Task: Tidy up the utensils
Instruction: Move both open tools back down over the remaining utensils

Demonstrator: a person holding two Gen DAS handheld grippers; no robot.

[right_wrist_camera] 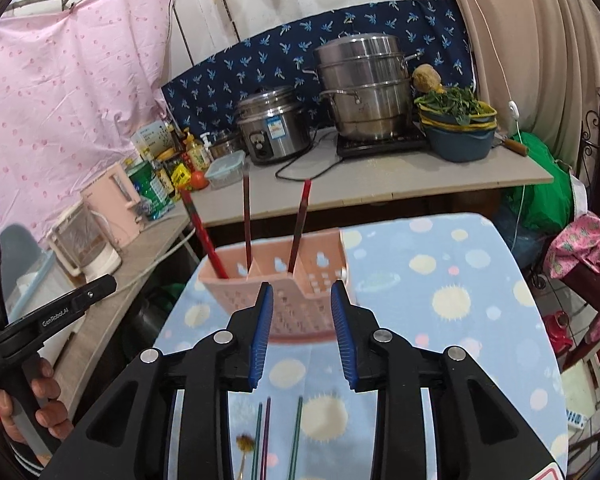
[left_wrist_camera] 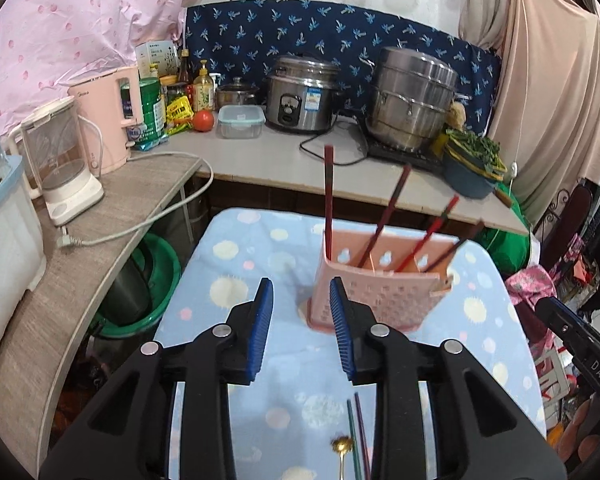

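Partly done: chopsticks [left_wrist_camera: 328, 200] stand in pink holder [left_wrist_camera: 380, 292] at 12 o'clock on desk [left_wrist_camera: 236, 264], spoon [left_wrist_camera: 342, 446] and loose sticks [right_wrist_camera: 298, 432] remain at 6, both grippers [left_wrist_camera: 302, 320] [right_wrist_camera: 302, 320] empty, jaws narrowly apart.

Both grippers are held angled down just short of the pink utensil holder [left_wrist_camera: 374, 284], the left gripper [left_wrist_camera: 302, 294] and right gripper [right_wrist_camera: 302, 298] each with jaws parted and nothing between, the left one's handle wrapped by a hand [right_wrist_camera: 24, 404].
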